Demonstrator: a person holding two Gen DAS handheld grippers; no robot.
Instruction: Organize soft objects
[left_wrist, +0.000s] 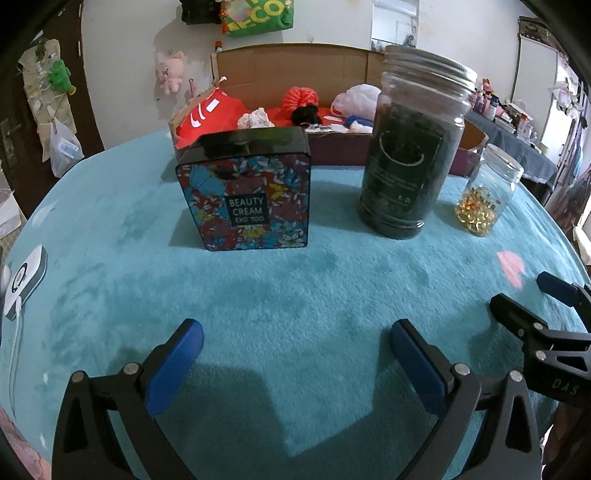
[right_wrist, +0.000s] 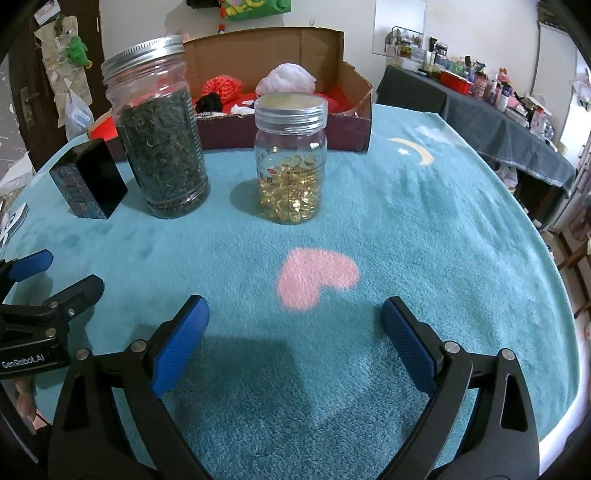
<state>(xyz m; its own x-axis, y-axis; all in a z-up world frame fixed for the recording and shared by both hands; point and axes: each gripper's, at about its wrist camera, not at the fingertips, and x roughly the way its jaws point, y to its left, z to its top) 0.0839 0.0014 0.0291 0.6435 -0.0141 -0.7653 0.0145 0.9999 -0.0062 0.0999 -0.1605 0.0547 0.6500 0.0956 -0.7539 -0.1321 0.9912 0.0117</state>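
A cardboard box at the back of the teal blanket holds soft things: a red bag, an orange knitted ball, a black puff and a white mesh puff. The box also shows in the right wrist view, with the orange ball and white puff. My left gripper is open and empty, low over the blanket. My right gripper is open and empty, near a pink heart print. The right gripper shows at the left wrist view's right edge.
A floral "Beauty Cream" tin, a tall jar of dark leaves and a small jar of yellow capsules stand in front of the box. A white device lies at the left edge. A cluttered dark table stands at the right.
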